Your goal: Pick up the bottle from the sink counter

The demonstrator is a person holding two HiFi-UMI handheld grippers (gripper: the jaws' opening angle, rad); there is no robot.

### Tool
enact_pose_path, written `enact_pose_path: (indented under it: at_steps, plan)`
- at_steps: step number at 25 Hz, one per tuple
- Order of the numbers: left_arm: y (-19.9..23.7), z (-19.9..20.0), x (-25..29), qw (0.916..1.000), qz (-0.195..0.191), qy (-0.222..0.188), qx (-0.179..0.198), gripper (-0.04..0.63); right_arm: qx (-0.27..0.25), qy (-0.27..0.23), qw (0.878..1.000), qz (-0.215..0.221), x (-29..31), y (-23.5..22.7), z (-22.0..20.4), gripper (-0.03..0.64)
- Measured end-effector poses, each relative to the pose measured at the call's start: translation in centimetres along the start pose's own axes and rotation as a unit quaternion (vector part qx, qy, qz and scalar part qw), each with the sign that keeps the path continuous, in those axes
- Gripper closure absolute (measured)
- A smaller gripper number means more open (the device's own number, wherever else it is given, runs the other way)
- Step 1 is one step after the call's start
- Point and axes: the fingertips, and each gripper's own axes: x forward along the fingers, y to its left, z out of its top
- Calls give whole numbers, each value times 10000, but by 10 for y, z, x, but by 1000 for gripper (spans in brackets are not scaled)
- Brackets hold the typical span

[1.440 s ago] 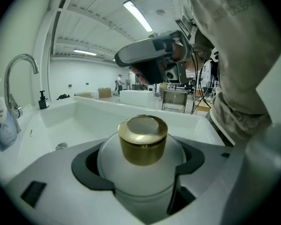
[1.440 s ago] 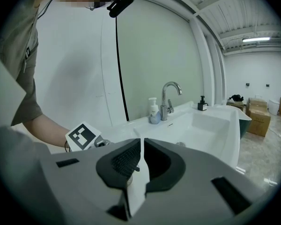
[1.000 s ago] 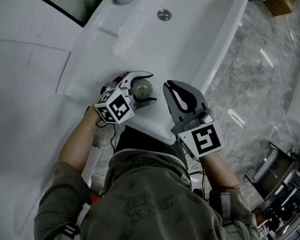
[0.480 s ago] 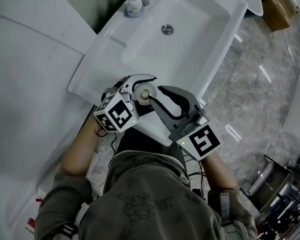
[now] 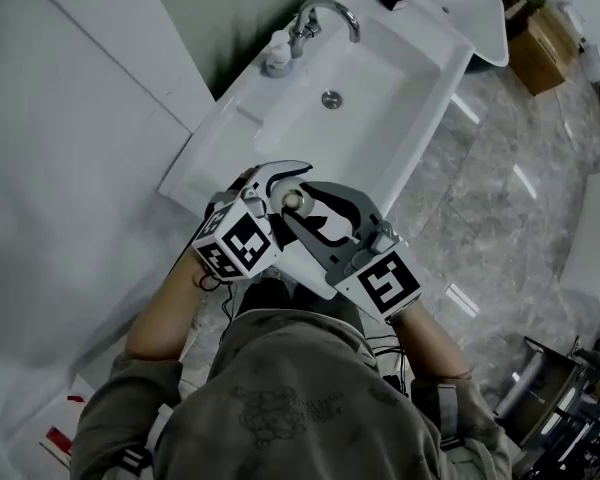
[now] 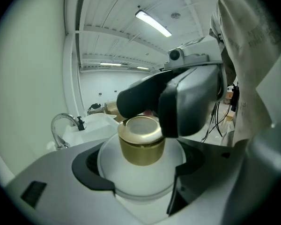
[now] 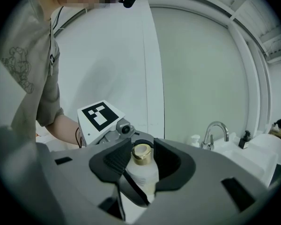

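Left hand-held gripper (image 6: pixel 139 167) is clamped on the white bottle (image 6: pixel 140 179) — body seated between its jaws, gold cap (image 6: pixel 141 142) sticking up past them. Right hand-held gripper (image 7: pixel 142 160) has its jaws apart, straddling the same bottle at cap height, one jaw tip just beside the cap. Sink (image 5: pixel 375 80) and faucet (image 5: pixel 302 30) lie ahead of both.

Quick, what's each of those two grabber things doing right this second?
Left gripper: shut on the white bottle with the gold cap.
Right gripper: open, jaws either side of that bottle's top.
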Motion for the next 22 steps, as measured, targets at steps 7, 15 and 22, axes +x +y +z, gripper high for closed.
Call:
enact_pose_path:
  at_steps: [7,15,22]
  plan:
    - [4,51,-20,9994,334,4,83,244,-251,-39,9996,-143,-16,2,38,460]
    - [7,91,-36,9976,653,141,162,244,-426,-181,9987,-218,-38,6,77,479]
    - [7,126,-57,9947,1009,163,134,244,-591,-451,9970,-198,-57,16,115,482]
